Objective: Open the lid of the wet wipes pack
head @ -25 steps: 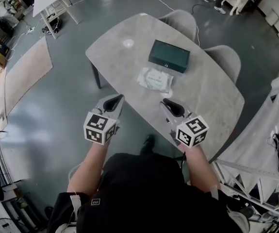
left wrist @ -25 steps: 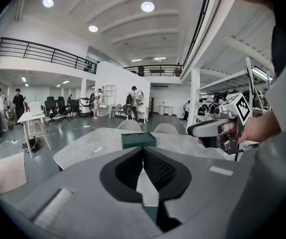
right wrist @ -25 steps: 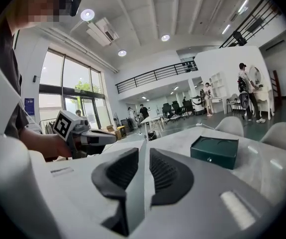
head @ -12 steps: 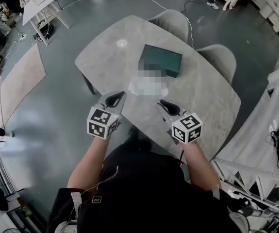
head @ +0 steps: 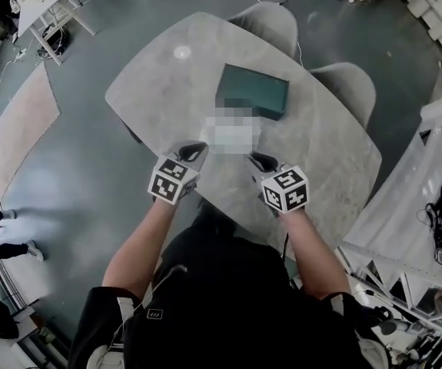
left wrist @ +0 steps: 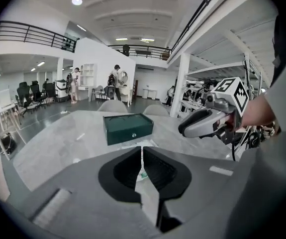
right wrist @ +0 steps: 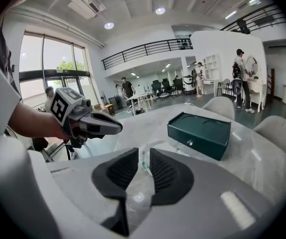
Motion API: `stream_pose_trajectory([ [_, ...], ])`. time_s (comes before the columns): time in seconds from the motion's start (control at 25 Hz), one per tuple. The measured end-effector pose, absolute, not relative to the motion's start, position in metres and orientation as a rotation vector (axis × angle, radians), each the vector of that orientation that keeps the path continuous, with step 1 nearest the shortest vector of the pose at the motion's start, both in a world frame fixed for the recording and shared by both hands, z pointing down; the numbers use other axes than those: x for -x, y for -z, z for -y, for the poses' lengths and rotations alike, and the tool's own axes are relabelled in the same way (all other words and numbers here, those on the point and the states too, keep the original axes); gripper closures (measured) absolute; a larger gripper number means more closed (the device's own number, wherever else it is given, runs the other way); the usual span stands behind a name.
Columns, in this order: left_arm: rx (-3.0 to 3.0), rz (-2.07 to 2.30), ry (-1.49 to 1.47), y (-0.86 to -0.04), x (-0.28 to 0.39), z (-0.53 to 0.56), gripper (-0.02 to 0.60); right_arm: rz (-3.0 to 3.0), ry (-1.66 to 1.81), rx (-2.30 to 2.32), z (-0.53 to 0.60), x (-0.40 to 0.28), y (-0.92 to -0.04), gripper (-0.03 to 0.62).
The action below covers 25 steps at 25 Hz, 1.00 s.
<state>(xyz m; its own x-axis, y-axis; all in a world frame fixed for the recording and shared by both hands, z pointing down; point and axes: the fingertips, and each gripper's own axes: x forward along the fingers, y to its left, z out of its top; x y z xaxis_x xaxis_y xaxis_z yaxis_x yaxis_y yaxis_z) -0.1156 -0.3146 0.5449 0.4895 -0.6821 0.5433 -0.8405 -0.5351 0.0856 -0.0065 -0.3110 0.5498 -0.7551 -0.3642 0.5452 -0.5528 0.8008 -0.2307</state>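
Grey table [head: 336, 152], closed green box [head: 251, 91] — wet wipes pack [head: 232, 135] beside it

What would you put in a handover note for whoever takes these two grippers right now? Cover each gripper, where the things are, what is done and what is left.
Left gripper: jaws shut, nothing held, near the table's front edge.
Right gripper: jaws a narrow gap apart, nothing held, beside the left one.
Wet wipes pack: flat on the table just ahead of both grippers, in front of the green box. Neither gripper touches it.
Done: both grippers aimed at the pack.
Left: steady the pack, catch its lid and open it. The lid's state cannot be made out here, so check it first.
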Motion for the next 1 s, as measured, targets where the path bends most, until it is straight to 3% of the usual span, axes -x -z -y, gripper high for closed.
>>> stream_pose_trajectory([
  [0.28,-2.431,1.122,-0.829,-0.591,0.102,0.341,0.563,2.392,-0.574,-0.674,0.336,0.016,-0.606,0.533],
  [0.4,-2.449,1.059,-0.917,-0.609,0.099,0.350,0.507,2.350,-0.578,-0.676,0.348,0.019,-0.625,0.534],
  [0.64,-2.486,0.937,-1.109,-0.640,0.088,0.359,0.457,2.289,-0.588,-0.679,0.360,0.021,-0.652,0.534],
  [1.0,-2.558,0.808,-1.303,-0.662,0.069,0.366,0.433,2.186,-0.563,-0.636,0.357,0.019,-0.679,0.534],
])
